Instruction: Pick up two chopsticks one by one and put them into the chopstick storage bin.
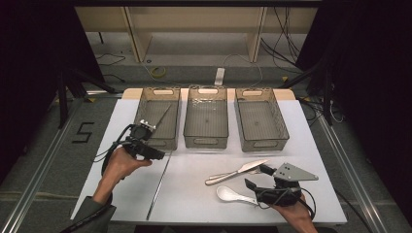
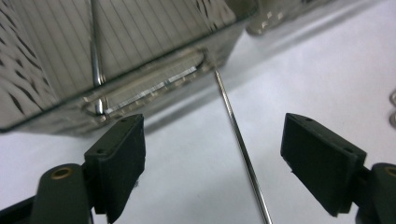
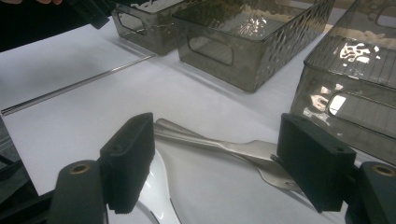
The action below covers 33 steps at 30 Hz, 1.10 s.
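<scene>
Three grey see-through bins stand in a row on the white table (image 1: 194, 194). One thin metal rod (image 1: 163, 116) (image 2: 95, 56) leans inside the left bin (image 1: 158, 143) (image 2: 154, 84). A second rod (image 1: 159, 187) (image 2: 238, 140) lies on the table, running from that bin's front right corner toward me. My left gripper (image 1: 151, 145) (image 2: 212, 158) is open just before the left bin, nothing between its jaws. My right gripper (image 1: 257, 177) (image 3: 215, 158) stands open over a knife (image 1: 235, 172), a fork (image 3: 261, 154) and a white spoon (image 1: 228, 194) (image 3: 154, 186).
The middle bin (image 1: 206, 141) (image 3: 233, 51) and the right bin (image 1: 265, 143) hold nothing I can see. Cables lie on the floor beyond the table. A "5" is marked on the floor (image 1: 83, 132) at the left.
</scene>
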Each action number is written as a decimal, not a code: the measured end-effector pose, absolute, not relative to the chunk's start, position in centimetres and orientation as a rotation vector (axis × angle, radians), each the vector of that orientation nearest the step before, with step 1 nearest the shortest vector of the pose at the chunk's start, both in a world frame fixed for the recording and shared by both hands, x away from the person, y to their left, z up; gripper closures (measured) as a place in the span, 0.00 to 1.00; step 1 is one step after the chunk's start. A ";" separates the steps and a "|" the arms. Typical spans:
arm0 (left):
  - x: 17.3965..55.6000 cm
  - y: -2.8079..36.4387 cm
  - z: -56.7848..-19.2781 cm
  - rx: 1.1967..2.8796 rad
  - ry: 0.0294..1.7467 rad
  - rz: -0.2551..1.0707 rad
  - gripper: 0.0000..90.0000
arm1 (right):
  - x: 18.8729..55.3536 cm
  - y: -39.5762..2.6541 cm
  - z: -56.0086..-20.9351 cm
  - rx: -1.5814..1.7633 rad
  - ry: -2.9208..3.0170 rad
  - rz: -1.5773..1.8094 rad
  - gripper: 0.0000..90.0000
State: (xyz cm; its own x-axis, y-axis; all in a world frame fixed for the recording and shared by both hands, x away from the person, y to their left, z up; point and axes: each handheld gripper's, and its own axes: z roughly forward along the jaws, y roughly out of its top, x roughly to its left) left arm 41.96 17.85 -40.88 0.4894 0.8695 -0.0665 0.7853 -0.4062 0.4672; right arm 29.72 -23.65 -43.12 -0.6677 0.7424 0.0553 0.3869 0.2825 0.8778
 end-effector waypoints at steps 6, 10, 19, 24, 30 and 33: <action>40.5 17.0 -41.9 2.376 1.351 0.218 0.24 | 29.7 -23.6 -43.1 1.019 2.195 1.338 0.32; 39.9 16.5 -42.6 2.432 1.339 0.193 0.29 | 29.7 -23.5 -43.1 1.017 2.197 1.340 0.32; 38.4 15.6 -44.2 2.524 1.292 0.119 0.39 | 29.7 -23.5 -43.1 1.015 2.203 1.340 0.32; 37.9 15.8 -44.7 2.522 1.291 0.094 0.45 | 29.7 -23.5 -43.1 1.015 2.203 1.342 0.32; 37.5 15.5 -45.4 2.555 1.259 0.068 0.53 | 29.7 -23.4 -43.2 1.005 2.211 1.336 0.32; 37.4 15.5 -45.7 2.571 1.261 0.069 0.55 | 29.7 -23.4 -43.1 1.005 2.207 1.336 0.32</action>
State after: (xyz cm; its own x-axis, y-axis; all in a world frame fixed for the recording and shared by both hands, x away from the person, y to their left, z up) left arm 37.36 15.53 -45.73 0.6186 0.7819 -0.0778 0.7686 -0.5816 0.2665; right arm 29.65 -23.44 -43.14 -0.6767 0.7347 0.0480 0.3832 0.2958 0.8750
